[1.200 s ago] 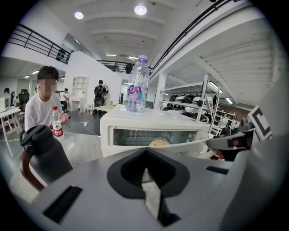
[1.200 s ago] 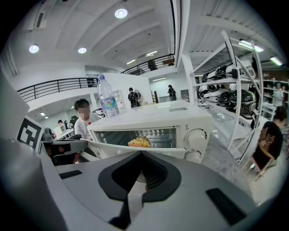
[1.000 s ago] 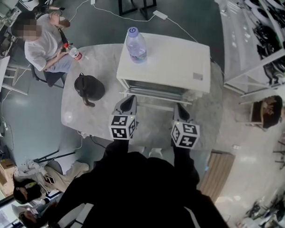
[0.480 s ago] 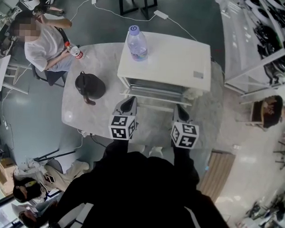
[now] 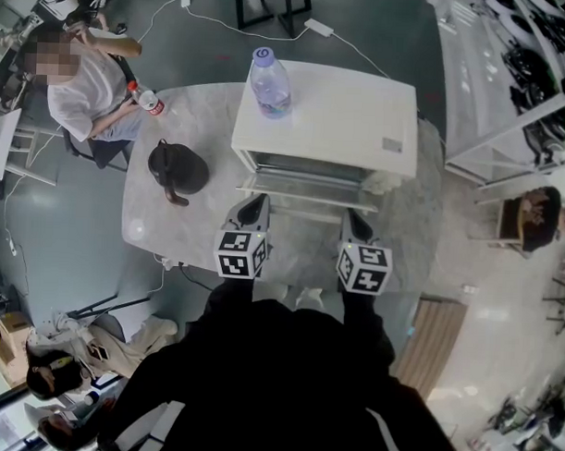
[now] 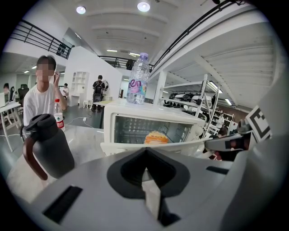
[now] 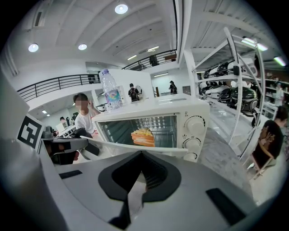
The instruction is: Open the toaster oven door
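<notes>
Right gripper view: sandwich (image 7: pixel 143 136) inside open toaster oven (image 7: pixel 195 131); left tongs (image 5: pixel 253 208), right tongs (image 5: pixel 357 223) closed.

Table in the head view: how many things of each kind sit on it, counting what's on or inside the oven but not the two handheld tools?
Toaster oven: 1
Plastic bottles: 2, a clear bottle on the oven and a red-labelled bottle near the table edge
Dark jug: 1
Sandwich, inside the oven: 1
Total: 5
</notes>
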Action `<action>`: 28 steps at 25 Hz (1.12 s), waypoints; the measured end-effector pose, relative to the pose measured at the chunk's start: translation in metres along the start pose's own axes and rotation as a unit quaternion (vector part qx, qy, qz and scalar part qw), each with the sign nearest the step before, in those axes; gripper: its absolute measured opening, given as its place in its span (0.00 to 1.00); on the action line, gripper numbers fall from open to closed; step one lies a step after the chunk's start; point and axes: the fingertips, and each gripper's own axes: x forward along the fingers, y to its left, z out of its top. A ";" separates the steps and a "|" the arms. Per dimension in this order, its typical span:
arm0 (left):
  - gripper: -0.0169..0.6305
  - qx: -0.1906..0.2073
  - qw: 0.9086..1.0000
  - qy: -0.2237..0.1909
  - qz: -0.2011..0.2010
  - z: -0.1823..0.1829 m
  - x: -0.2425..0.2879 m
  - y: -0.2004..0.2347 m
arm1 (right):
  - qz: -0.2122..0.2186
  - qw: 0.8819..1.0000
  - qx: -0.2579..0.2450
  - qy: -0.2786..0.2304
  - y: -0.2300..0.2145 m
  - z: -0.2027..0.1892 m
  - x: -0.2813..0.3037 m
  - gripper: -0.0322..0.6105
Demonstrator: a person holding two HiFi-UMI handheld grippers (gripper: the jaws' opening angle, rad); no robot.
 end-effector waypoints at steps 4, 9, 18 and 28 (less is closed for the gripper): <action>0.03 0.001 1.000 0.005 0.001 -0.006 -0.002 -0.001 | 0.006 1.000 0.003 0.003 0.001 -0.005 -0.002 0.05; 0.03 0.000 1.000 0.010 0.001 -0.011 -0.003 -0.002 | 0.017 1.000 0.009 0.005 0.002 -0.011 -0.002 0.05; 0.03 -0.006 1.000 0.026 -0.004 -0.029 -0.009 -0.003 | 0.022 0.999 0.014 0.018 0.003 -0.028 -0.007 0.05; 0.03 -0.013 0.999 0.036 -0.006 -0.038 -0.014 -0.001 | 0.032 0.998 0.044 0.029 0.001 -0.039 -0.010 0.05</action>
